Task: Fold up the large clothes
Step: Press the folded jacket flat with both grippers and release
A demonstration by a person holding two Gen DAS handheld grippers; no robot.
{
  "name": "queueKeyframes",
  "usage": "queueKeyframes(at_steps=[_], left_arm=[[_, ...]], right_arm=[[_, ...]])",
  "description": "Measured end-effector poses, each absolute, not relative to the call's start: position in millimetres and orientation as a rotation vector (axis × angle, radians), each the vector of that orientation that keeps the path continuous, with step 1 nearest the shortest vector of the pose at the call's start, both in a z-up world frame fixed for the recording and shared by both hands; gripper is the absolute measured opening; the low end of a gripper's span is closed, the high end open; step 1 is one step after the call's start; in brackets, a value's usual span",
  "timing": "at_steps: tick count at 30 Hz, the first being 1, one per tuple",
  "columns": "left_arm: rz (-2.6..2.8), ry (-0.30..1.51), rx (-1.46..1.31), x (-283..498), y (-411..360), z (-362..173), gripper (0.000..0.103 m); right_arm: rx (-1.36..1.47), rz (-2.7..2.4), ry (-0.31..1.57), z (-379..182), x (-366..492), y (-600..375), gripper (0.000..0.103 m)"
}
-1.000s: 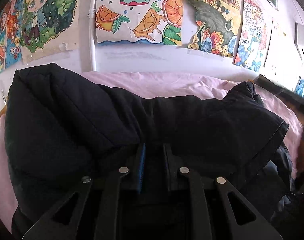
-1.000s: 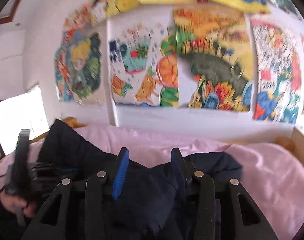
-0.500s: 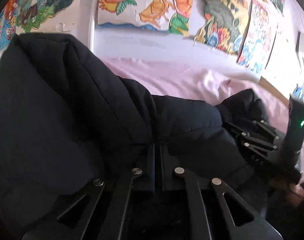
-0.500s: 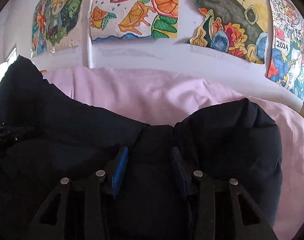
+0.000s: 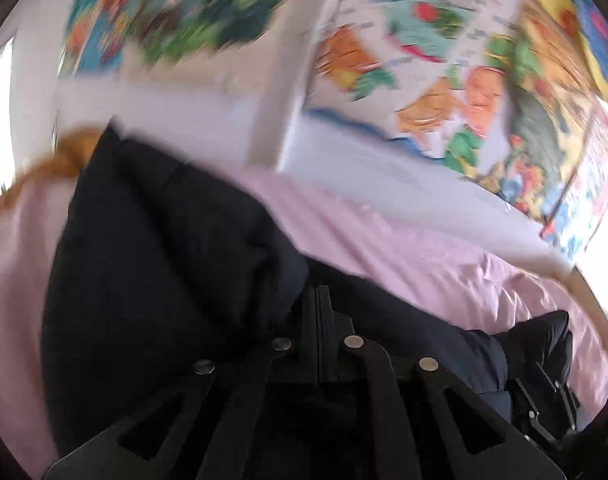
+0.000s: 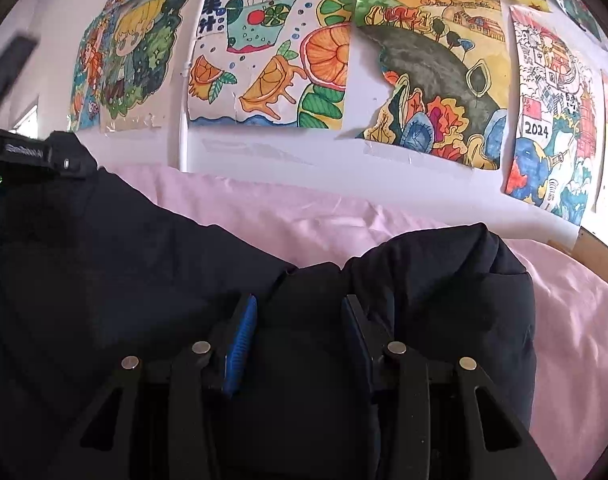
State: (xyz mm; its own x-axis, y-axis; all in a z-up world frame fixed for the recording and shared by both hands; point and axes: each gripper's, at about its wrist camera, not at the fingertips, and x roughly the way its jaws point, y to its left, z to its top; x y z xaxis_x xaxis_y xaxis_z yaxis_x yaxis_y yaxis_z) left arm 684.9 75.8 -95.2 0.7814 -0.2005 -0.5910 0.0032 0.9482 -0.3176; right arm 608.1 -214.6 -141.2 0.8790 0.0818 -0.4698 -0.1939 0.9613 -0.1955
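Note:
A large black padded jacket [image 5: 163, 264] lies across a pink bed sheet [image 5: 404, 248]. My left gripper [image 5: 319, 300] is shut on a fold of the jacket, its fingers pressed together, and lifts that side. In the right wrist view the jacket [image 6: 103, 264] fills the lower frame. My right gripper [image 6: 299, 312] is clamped on a thick bunch of the jacket, its jaws held apart by the fabric. The left gripper's body [image 6: 27, 152] shows at the far left of the right wrist view, and the right gripper [image 5: 544, 392] at the lower right of the left wrist view.
A white wall [image 6: 263, 148] with several colourful drawings [image 6: 271, 60] rises behind the bed. A wooden bed edge [image 6: 596, 248] runs at the right. The pink sheet [image 6: 576, 320] extends to the right of the jacket.
My left gripper has swung up and to the left with the jacket fold, blurring its view. The right gripper keeps its hold and has barely moved.

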Motion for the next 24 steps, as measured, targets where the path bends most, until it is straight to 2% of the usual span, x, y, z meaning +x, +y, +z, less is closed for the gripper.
queueKeyframes(at_steps=[3,8,10,14,17,20,23,24], left_arm=[[-0.085,0.7,-0.298,687,77,-110,0.004],[-0.08,0.701,-0.301,688,83,-113,0.004],[-0.082,0.699,-0.307,686,85,-113,0.004],[-0.112,0.727,-0.327,695,83,-117,0.004],[-0.099,0.726,-0.298,694,77,-117,0.004],[-0.143,0.681,-0.317,679,80,-99,0.004],[-0.228,0.61,-0.268,650,76,-72,0.01],[-0.258,0.595,-0.242,642,72,-66,0.017]], right_arm=[[-0.22,0.174,0.462,-133,607,-216,0.041],[-0.161,0.171,0.408,-88,617,-227,0.043],[-0.125,0.12,0.439,-81,632,-241,0.043],[0.064,0.059,0.655,-122,668,-288,0.043],[0.068,0.04,0.661,-145,667,-291,0.044],[0.02,0.022,0.645,-142,661,-283,0.044],[-0.007,0.028,0.577,-116,641,-281,0.044],[-0.032,0.051,0.553,-109,634,-277,0.044]])
